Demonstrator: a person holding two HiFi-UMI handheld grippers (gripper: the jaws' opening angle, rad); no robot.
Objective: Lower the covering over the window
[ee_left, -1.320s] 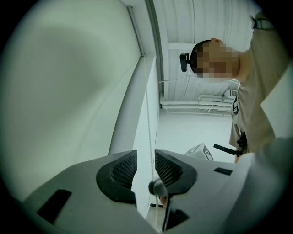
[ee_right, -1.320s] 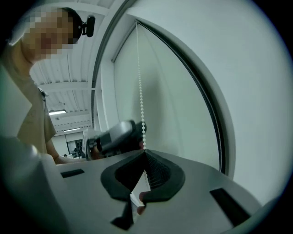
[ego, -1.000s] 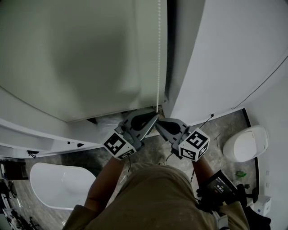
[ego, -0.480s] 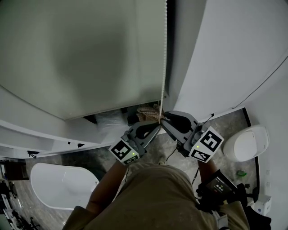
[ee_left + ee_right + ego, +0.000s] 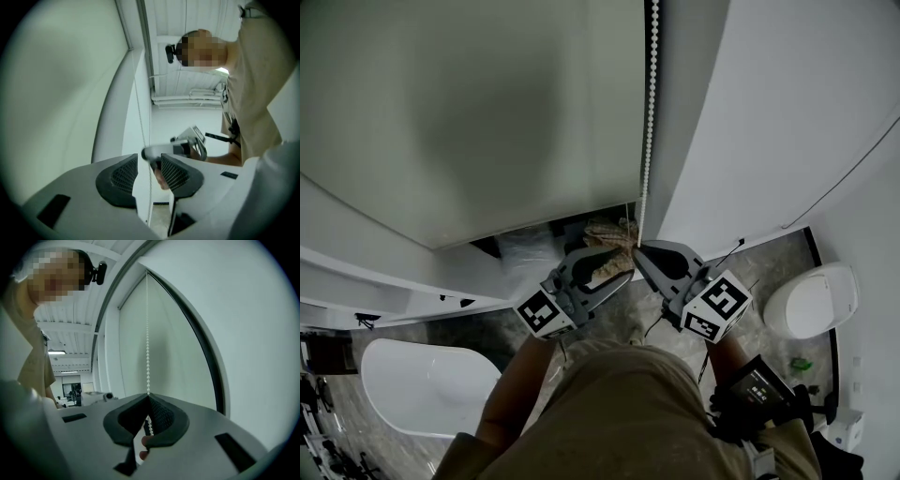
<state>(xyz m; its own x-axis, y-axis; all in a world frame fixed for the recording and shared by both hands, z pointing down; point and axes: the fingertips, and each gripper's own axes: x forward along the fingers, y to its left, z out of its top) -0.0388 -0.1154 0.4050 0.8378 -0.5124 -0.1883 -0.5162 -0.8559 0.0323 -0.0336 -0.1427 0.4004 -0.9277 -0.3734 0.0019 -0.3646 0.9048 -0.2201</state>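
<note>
Up goes my right gripper [image 5: 639, 247], now clamped on the bead chain [image 5: 649, 122] beside the roller blind [image 5: 469, 112]. Left gripper [image 5: 623, 255] has just sprung open, a thin strand loose between its jaws. Risk: beads slip through this single grip and the blind stalls.

A bathroom, seemingly a mock-up inside a larger hall: a white bathtub [image 5: 422, 384] and toilet [image 5: 811, 300] stand on a grey stone-patterned floor [image 5: 769, 258], with a strip-lit ribbed ceiling [image 5: 65, 333] beyond.
</note>
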